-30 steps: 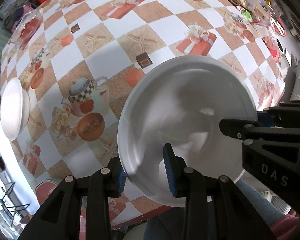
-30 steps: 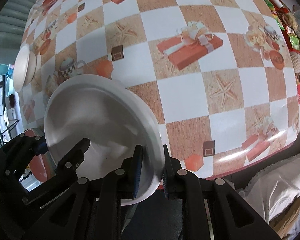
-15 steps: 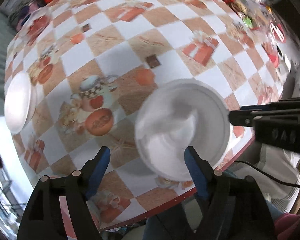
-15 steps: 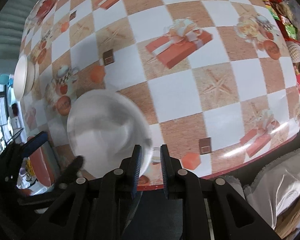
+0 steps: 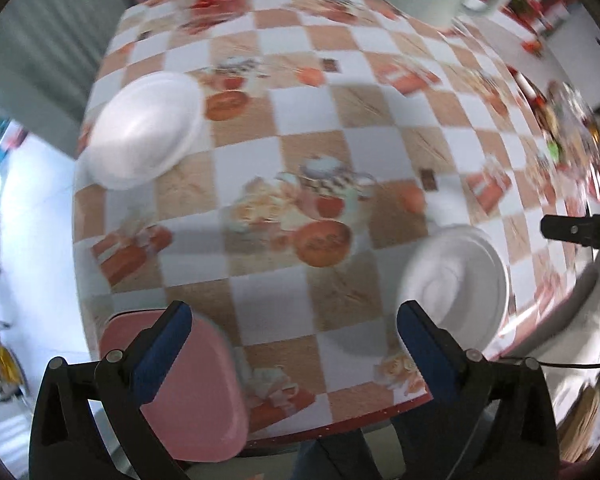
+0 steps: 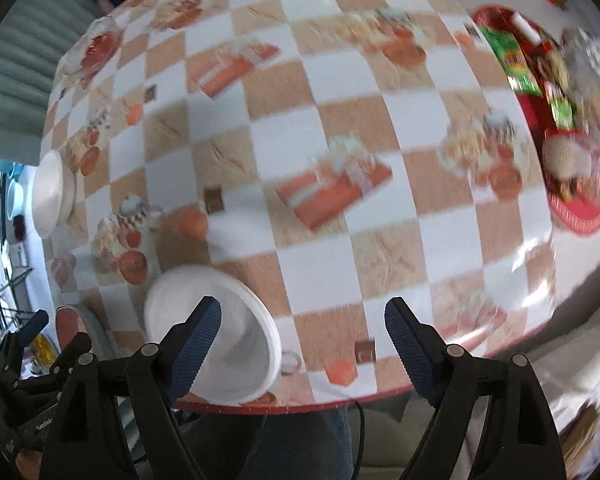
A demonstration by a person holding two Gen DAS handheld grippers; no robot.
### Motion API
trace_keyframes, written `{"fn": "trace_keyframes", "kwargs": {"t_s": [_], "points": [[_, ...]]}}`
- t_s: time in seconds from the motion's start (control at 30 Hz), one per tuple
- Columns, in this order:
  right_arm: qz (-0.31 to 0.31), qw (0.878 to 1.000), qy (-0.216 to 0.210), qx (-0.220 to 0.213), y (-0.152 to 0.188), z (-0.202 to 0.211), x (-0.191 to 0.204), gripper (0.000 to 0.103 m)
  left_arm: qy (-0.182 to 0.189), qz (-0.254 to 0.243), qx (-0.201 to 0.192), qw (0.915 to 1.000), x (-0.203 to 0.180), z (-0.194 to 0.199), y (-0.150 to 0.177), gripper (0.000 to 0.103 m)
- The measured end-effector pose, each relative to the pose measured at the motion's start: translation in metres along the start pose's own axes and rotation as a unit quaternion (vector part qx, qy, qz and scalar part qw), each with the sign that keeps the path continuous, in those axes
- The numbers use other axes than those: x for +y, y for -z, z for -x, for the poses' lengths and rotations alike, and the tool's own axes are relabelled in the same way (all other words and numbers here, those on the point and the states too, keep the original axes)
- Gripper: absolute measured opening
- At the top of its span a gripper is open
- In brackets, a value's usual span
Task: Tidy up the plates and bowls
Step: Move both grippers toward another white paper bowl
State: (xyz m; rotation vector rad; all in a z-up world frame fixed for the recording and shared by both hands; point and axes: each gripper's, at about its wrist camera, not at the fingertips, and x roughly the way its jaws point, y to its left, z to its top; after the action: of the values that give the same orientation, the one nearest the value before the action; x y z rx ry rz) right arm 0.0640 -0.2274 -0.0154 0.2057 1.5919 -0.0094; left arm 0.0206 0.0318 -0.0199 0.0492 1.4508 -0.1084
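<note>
The middle of the table (image 5: 312, 120) is bare checked cloth, a broad lane running from the near edge toward the far side. On the left flank sit a white plate (image 5: 146, 126) near the far-left edge and a pink plate (image 5: 204, 392) at the near-left corner; another white plate (image 6: 216, 332) lies at the near edge. Along the right side a crowded red tray (image 6: 572, 216) blocks passage

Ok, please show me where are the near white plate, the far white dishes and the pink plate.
near white plate (image 5: 456, 280), left wrist view, on its centre.
far white dishes (image 5: 144, 128), left wrist view, on the top one's middle.
pink plate (image 5: 196, 396), left wrist view, on its flat face.
</note>
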Motion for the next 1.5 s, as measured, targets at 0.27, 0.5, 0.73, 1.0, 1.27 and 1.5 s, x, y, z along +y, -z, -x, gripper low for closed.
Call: {"fn": "trace_keyframes", "kwargs": {"t_s": [0.27,0.5,0.73,1.0,1.27,1.5], "points": [[0.076,0.997,-0.015,-0.015,-0.037,0.021,0.064,0.085,-0.006,0.071,-0.001,0.9974,0.045,0.010,-0.005,0.103],[0.124,0.992,-0.032,-0.005,-0.049,0.017,0.120,0.085,-0.023,0.123,0.000,0.9921,0.083,0.014,-0.020,0.103],[0.136,0.989,-0.049,0.009,-0.059,0.005,0.171,0.085,-0.052,0.145,-0.009,0.9880,0.112,0.017,-0.042,0.103],[0.132,0.990,-0.044,0.015,-0.071,-0.025,0.215,0.085,-0.080,0.160,-0.016,0.9837,0.138,0.009,-0.071,0.103],[0.095,0.995,-0.041,0.002,-0.094,-0.053,0.240,0.085,-0.098,0.176,-0.012,0.9794,0.166,-0.015,-0.098,0.103],[0.090,0.995,-0.049,0.007,-0.110,-0.083,0.265,0.085,-0.108,0.181,0.001,0.9776,0.187,-0.043,-0.116,0.101]]}}
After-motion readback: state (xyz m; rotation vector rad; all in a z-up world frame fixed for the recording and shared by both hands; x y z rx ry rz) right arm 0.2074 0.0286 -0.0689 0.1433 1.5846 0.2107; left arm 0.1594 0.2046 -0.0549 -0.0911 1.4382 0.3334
